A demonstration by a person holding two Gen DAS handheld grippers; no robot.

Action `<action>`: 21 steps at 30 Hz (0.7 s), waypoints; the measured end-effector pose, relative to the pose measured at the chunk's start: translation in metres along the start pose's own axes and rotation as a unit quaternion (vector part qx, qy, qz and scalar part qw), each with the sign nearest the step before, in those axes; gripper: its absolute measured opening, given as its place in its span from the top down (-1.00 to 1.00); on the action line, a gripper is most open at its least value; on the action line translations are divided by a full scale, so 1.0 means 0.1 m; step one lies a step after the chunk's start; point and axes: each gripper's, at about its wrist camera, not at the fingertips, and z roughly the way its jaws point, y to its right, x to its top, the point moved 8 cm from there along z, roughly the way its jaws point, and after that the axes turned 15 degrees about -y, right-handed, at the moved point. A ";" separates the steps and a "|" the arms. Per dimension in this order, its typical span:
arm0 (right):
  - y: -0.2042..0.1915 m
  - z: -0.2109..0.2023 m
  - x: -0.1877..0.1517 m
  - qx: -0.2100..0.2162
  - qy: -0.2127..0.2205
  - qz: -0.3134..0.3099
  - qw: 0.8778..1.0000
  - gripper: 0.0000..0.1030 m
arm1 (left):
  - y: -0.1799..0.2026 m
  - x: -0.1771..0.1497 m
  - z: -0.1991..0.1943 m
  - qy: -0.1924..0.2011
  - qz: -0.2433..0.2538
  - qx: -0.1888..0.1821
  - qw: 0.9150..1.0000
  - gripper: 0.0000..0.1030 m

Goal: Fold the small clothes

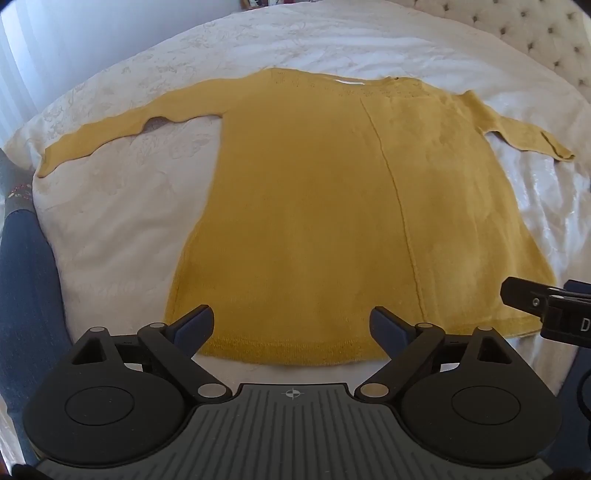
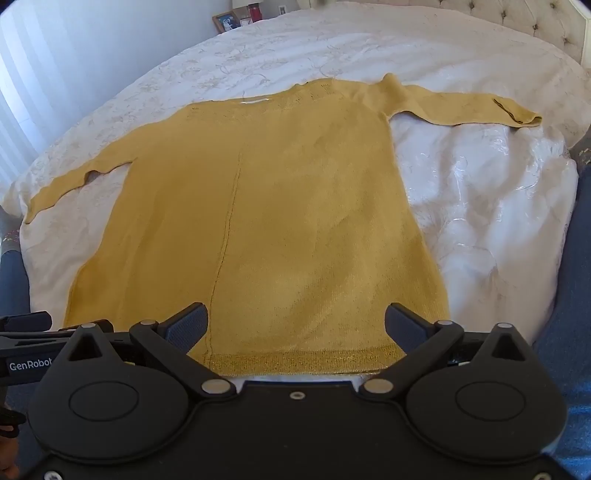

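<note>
A mustard yellow knit sweater (image 1: 314,206) lies spread flat on the white bedspread (image 1: 110,221), hem towards me, both sleeves stretched out to the sides. My left gripper (image 1: 291,325) hovers open above the left part of the hem, nothing between its blue pads. In the right wrist view the same sweater (image 2: 280,206) fills the middle. My right gripper (image 2: 295,325) stands open over the right part of the hem, also with nothing between its pads. The tip of the right gripper (image 1: 546,306) shows at the right edge of the left wrist view.
The white bedspread (image 2: 480,206) is wrinkled to the right of the sweater. A tufted headboard (image 2: 517,18) stands at the far end. A picture frame (image 2: 227,20) and a red item sit beyond the bed. A blue sleeve or trouser leg (image 1: 26,280) shows at the left edge.
</note>
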 end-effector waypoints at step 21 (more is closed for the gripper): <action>-0.09 0.08 0.14 -0.111 -0.017 -0.028 0.993 -0.97 | -0.07 -0.03 0.11 -0.012 0.001 0.012 1.000 -0.79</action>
